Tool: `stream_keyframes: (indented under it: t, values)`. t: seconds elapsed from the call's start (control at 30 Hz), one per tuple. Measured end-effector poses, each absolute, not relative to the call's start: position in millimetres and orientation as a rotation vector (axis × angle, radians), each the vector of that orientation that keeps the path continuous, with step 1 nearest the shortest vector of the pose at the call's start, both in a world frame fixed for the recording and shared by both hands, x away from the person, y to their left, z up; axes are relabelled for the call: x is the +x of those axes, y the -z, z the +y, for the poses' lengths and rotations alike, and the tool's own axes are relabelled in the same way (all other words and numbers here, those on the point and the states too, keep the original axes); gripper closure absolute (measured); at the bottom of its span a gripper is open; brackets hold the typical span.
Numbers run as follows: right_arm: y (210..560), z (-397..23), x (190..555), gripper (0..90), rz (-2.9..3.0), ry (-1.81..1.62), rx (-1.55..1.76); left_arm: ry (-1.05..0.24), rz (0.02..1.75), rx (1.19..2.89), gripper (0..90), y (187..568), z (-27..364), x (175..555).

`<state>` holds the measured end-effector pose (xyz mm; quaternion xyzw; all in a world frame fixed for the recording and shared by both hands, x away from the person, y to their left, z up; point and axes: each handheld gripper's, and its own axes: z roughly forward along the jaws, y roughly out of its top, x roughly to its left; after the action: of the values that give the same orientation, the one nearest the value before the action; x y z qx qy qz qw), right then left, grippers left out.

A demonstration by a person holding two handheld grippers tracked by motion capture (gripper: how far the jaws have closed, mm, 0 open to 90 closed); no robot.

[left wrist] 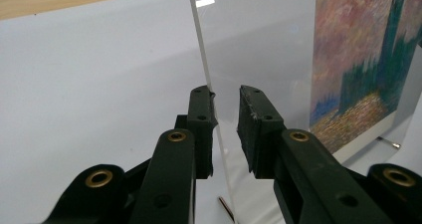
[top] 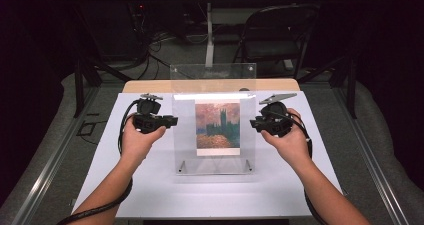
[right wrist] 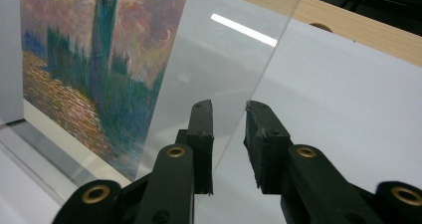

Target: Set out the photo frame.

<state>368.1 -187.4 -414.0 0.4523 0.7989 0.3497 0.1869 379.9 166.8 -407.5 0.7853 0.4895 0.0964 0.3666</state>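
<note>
Standing upright mid-table, a clear acrylic frame point(top: 214, 130) holds a painted print point(top: 217, 126). The left gripper point(top: 170, 121) and right gripper point(top: 255, 123) straddle its left and right edges, jaws narrowly parted, not clamped. A folding chair point(top: 277, 32) stands beyond.

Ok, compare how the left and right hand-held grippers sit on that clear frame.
The left hand-held gripper straddles the clear frame at its left edge; the right hand-held gripper straddles its right edge. The left's top plate lies flat; the right's is tilted. Both have open jaws around the pane.
</note>
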Motion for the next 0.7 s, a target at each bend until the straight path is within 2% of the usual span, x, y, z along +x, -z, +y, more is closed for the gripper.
stream_keyframes:
  t: [0.7]
  values:
    - [411,-198,331,76.0,2.271,-1.097,1.247,-0.216,1.161,1.999,76.5,406,177,340]
